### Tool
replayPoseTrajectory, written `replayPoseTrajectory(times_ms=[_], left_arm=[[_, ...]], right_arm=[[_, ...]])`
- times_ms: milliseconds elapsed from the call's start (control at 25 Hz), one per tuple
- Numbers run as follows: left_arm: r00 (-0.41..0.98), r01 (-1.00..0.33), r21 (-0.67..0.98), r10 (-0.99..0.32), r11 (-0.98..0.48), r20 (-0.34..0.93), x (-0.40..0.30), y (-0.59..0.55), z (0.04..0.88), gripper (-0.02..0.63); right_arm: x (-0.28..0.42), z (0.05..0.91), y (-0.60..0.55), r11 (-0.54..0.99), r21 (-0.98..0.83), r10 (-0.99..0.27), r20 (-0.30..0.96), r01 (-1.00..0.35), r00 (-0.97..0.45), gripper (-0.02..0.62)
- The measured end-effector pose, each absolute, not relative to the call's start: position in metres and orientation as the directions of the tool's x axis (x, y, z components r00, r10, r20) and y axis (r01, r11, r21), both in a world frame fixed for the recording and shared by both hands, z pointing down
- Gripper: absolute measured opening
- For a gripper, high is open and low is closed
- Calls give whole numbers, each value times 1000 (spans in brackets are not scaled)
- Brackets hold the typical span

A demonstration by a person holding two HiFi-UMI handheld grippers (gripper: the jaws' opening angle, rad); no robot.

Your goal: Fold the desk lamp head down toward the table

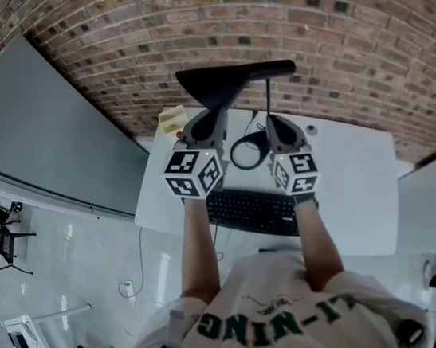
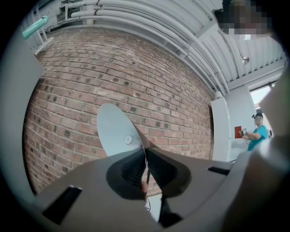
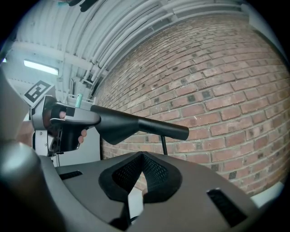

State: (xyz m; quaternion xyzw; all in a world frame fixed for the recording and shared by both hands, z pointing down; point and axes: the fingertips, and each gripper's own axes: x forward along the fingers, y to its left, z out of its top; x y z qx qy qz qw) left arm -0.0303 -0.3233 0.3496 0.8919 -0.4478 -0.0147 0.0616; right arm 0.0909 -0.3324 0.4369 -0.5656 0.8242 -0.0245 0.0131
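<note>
Lamp head: raised above far side of white table, roughly level, on thin stem, brick wall behind.
Left gripper: jaws pinching thin edge of lamp head at its wide left end.
Right gripper: jaws pressed together, nothing between; below lamp head, clear of it, stem just beyond tips.
Keyboard: near side of table.

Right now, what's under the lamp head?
Under the lamp head you can see its thin stem, a coiled cable and the white table. The right gripper hides where the stem ends.
</note>
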Motion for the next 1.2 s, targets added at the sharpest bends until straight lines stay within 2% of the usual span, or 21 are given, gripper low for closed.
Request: replayPoseTrajectory(times_ms=[1200], left_arm=[[611,-776,216,-791,-593,22,-35,-321,373,12]], right_arm=[[79,447,-324,359,-12,-933,34,-933,-359,-6]])
